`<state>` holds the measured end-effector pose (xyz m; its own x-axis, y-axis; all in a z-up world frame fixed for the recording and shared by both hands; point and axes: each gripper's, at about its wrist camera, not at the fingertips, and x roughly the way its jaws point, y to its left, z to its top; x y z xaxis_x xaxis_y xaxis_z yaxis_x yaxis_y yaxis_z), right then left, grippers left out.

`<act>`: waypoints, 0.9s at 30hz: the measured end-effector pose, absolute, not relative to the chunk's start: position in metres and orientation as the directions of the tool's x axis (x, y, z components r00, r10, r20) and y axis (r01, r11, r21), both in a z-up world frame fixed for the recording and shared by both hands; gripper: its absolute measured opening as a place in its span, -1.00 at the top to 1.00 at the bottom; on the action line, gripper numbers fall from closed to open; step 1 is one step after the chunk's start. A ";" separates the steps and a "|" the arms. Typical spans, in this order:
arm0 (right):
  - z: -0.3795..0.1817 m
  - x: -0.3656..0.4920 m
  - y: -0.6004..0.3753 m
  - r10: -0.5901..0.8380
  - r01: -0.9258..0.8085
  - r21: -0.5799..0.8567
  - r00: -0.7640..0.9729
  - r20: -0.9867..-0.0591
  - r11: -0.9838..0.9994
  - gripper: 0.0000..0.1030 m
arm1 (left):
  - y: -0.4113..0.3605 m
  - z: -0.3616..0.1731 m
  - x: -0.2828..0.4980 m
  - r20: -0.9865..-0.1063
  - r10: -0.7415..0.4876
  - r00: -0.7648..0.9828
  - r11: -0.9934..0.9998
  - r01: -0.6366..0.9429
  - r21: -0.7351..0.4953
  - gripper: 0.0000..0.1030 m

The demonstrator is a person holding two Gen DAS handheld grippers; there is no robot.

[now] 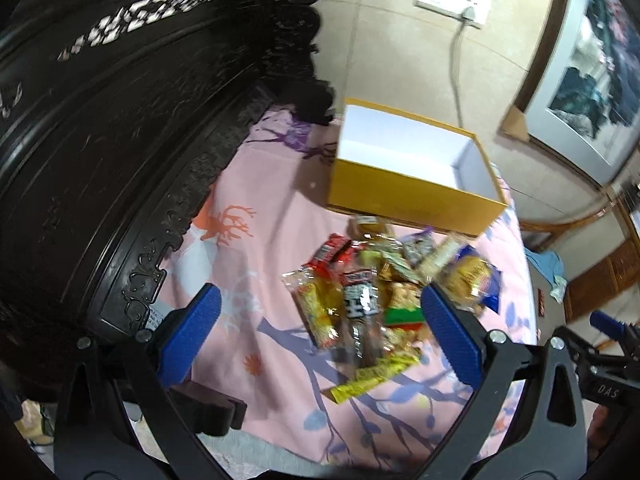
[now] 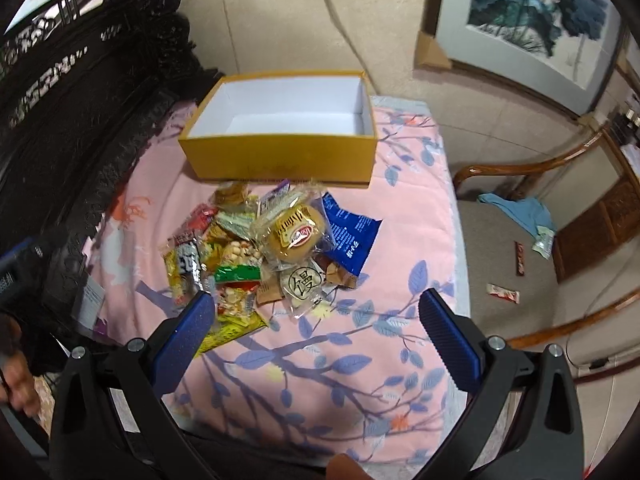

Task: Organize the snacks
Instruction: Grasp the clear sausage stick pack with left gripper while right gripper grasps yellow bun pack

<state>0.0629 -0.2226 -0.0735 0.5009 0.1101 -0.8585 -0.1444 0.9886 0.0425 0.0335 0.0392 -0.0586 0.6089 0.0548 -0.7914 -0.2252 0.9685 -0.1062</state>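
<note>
- Pink blanket [image 2: 400, 208] with blue branches and leaves, spread flat beside dark carved wood furniture [image 1: 100, 140] on the left; beige tiled wall behind, with a framed painting [image 2: 532, 20] leaning at the far right.
- Yellow box [image 2: 280, 156], white inside and with nothing in it, at the far end of the blanket.
- Snack pile [image 2: 256, 252] just in front of the box: a round cake in clear wrap [image 2: 296, 236] on top, a blue packet [image 2: 350, 236] on its right, a yellow packet [image 1: 372, 376] at the near edge.
- Left gripper [image 1: 320, 336] above the near part of the pile, jaws spread wide, holding nothing.
- Right gripper [image 2: 316, 336] above bare blanket just near of the pile, jaws spread wide, holding nothing.
- Wooden chair [image 2: 540, 208] to the right, with a blue cloth [image 2: 516, 208] and two small wrappers on its seat.
</note>
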 end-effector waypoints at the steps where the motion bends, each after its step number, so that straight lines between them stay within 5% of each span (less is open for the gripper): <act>1: -0.081 0.068 -0.225 0.123 -0.153 0.053 0.503 -0.856 0.987 -0.97 | 0.044 -0.065 0.035 -0.794 0.050 0.606 0.965 -0.233 -0.117 -0.96; 10: -0.140 0.132 -0.208 0.246 -0.306 0.096 0.500 -0.830 0.947 -0.97 | 0.052 -0.106 0.058 -0.818 0.036 0.574 0.968 -0.222 -0.113 -0.96; 23: -0.197 0.167 -0.176 0.157 -0.475 -0.089 0.455 -0.877 0.875 -0.91 | 0.057 -0.131 0.068 -0.850 0.067 0.522 0.968 -0.239 -0.071 -0.96; 27: -0.208 0.168 -0.173 0.149 -0.505 -0.112 0.448 -0.881 0.856 -0.42 | 0.056 -0.140 0.069 -0.856 0.064 0.513 0.970 -0.234 -0.068 -0.96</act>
